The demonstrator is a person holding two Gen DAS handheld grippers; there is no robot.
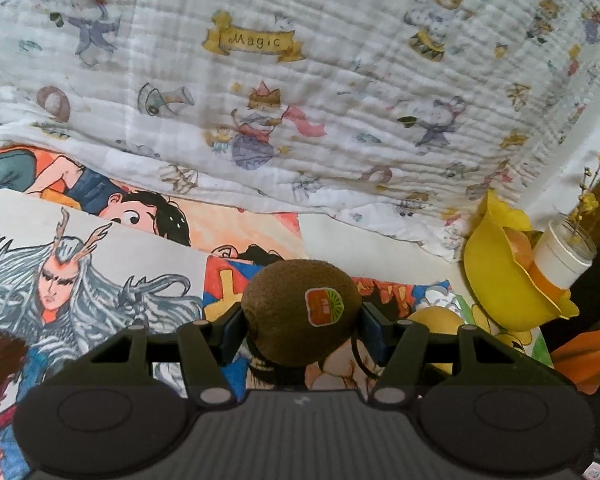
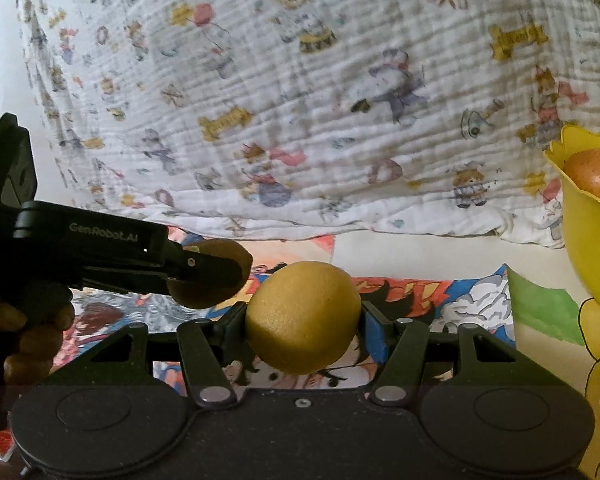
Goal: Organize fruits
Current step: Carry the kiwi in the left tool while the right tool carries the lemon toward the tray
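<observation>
Two fruits gripped: stickered kiwi [image 1: 300,312], lemon [image 2: 303,317]; "GenRobot.AI" on left hand-held gripper [image 2: 210,276].

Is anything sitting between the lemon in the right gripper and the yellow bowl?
Nothing visible blocks it. The lemon is held left of the yellow bowl, with only flat drawings between them.

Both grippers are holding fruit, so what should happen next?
Probably carry the lemon in the right hand-held gripper rightward to the yellow bowl, which already holds a fruit. The left hand-held gripper grips a kiwi, farther off.
</observation>
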